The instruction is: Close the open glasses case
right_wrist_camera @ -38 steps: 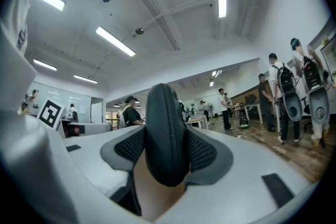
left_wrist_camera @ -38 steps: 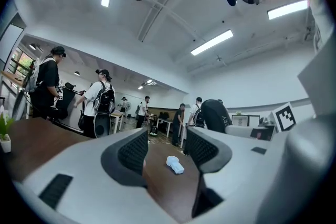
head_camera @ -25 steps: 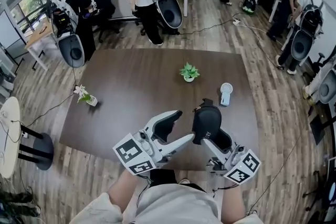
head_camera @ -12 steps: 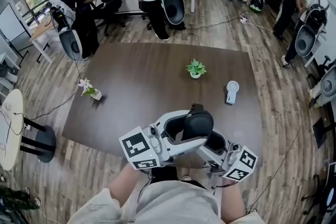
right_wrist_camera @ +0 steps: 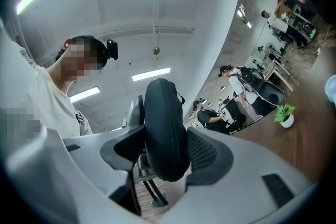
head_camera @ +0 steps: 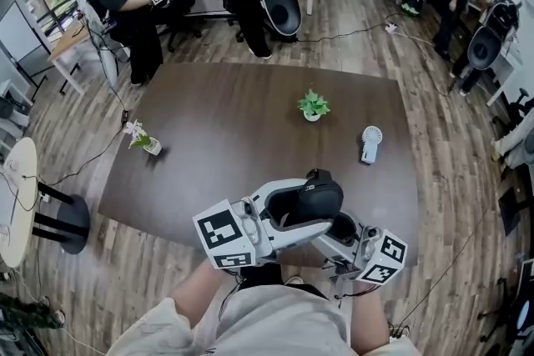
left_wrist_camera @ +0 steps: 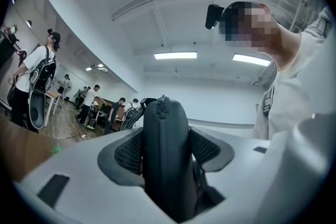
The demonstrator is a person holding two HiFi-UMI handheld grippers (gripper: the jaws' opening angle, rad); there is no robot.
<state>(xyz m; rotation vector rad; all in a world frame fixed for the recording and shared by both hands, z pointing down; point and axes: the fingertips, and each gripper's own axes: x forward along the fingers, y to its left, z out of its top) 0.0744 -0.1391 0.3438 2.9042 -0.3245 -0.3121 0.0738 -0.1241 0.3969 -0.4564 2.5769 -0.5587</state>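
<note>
Over near edge of dark brown table (head_camera: 209,137): black oval glasses case (head_camera: 314,198), 1 second ago in right gripper (right_wrist_camera: 165,149) alone, now clamped by both; left gripper (left_wrist_camera: 168,149) jaws closing on it. Green potted plant (head_camera: 311,105), white fan (head_camera: 370,144) beyond.

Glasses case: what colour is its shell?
The case is plain black, with no pattern; the left gripper view shows it best.

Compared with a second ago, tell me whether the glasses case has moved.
Yes. In the head view the glasses case has shifted left: it was right of the potted plant, and now sits straight below it.
</note>
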